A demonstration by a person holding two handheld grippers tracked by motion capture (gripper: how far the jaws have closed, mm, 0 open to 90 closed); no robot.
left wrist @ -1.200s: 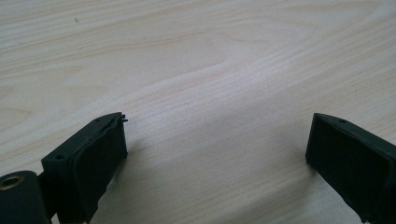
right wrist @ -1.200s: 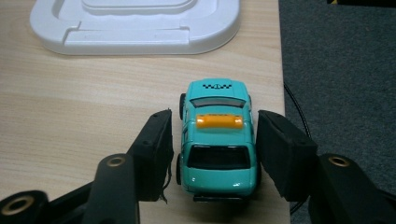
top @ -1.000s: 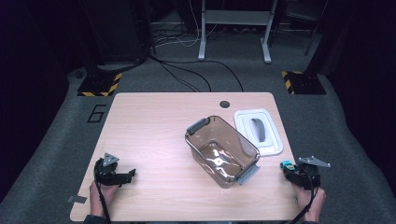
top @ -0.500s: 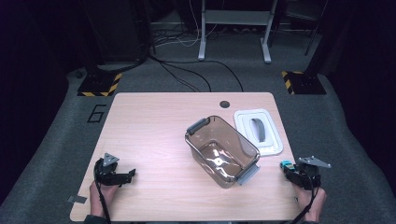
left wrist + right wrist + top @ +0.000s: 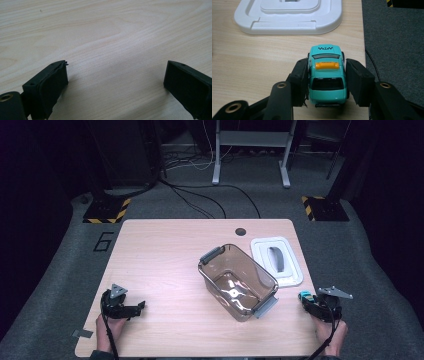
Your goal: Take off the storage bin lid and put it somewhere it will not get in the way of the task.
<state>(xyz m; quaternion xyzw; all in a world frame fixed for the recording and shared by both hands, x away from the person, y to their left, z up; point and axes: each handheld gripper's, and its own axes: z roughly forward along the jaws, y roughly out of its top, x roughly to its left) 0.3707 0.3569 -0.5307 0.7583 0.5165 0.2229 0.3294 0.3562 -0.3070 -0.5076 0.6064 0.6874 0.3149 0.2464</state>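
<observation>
The wooden surface [image 5: 165, 260] fills the middle of the high view, bare over its whole left half, which leaves room to work; a dark round hole [image 5: 241, 231] sits near its far edge, probably a cable pass-through.

Right of centre stands a clear brown tub [image 5: 238, 281], turned at an angle, open side up and empty, with a grey latch at each short end; open and empty like this, it looks ready to receive something. Just beyond it, toward the right of the frame, its white lid [image 5: 277, 261] lies flat on the surface with the grey handle up, apparently set aside so the tub's mouth is free; in the right gripper view the lid's near rim crosses the top of the frame.

At lower left the left tongs [image 5: 140, 306] rest low on the surface in a hand; in the left gripper view the two black jaws stand spread wide with nothing but wood grain between them, so this hand seems to be waiting.

At lower right, by the surface's right edge, the right tongs [image 5: 327, 75] are pressed in on a small teal toy car [image 5: 327, 75]; the jaws grip its two sides behind the front wheels, nose pointing toward the lid, its yellow roof sign up. Holding it by the flat flanks gives a steady grip; whether its wheels are on the wood I cannot tell.
</observation>
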